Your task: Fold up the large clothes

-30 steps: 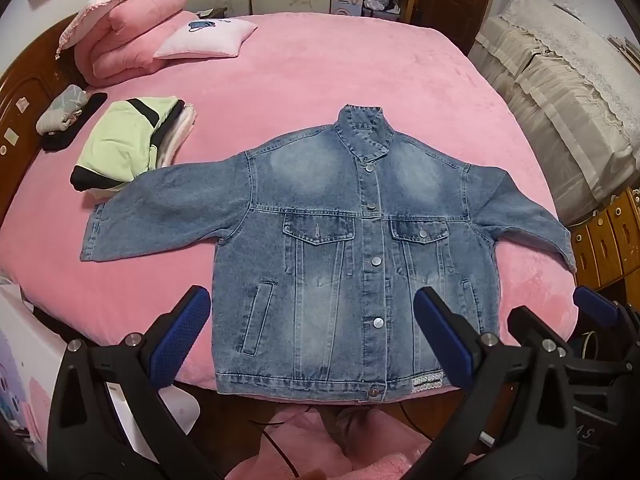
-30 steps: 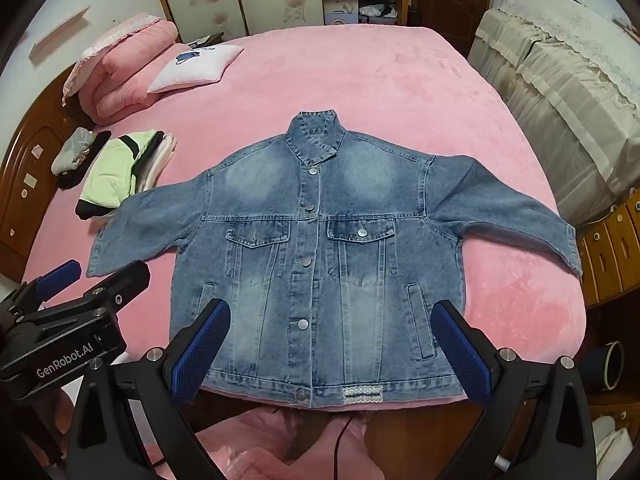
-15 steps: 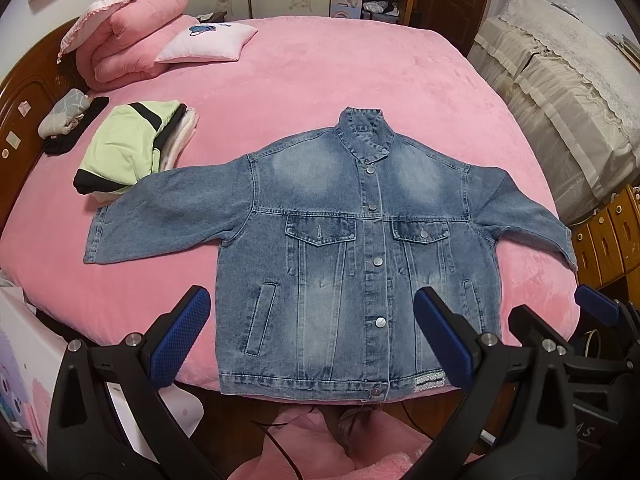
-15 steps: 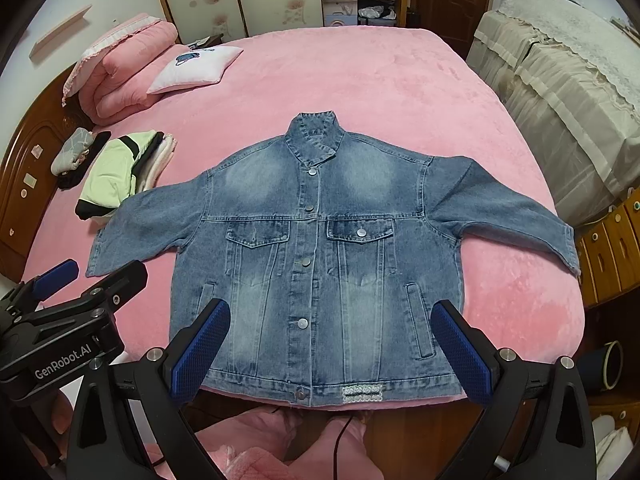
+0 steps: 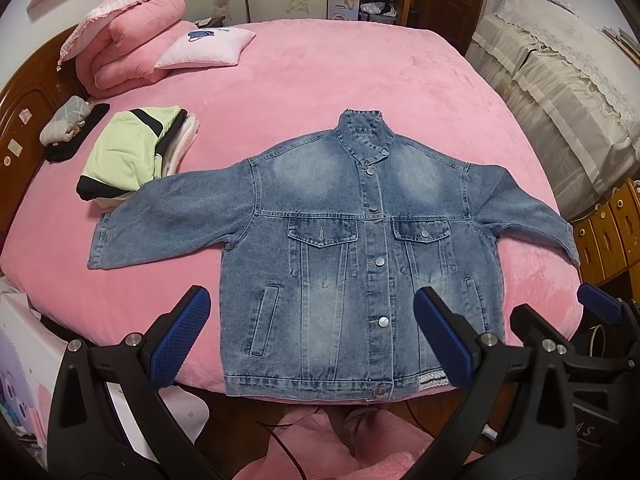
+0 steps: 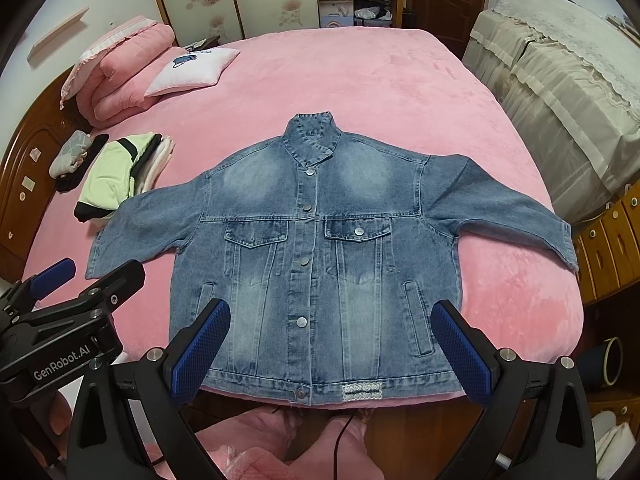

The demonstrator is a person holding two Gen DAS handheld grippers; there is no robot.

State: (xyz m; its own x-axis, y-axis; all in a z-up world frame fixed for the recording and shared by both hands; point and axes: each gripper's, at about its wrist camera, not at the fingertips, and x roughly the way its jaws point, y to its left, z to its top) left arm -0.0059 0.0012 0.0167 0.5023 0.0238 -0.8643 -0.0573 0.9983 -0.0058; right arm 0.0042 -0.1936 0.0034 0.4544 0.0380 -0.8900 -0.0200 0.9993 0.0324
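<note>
Bare pink bed lies beyond the jacket collar and below both sleeves. Folded clothes touch the left sleeve; cushion and rolled quilt block the far left corner.

Pink bed: denim jacket, seemingly folded clothes, pillow.

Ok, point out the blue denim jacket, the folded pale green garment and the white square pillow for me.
Blue denim jacket (image 5: 320,276), left wrist view, on its front panel below the chest pocket.
Folded pale green garment (image 5: 128,152), left wrist view, on its top face.
White square pillow (image 6: 192,70), right wrist view, on its middle.
</note>
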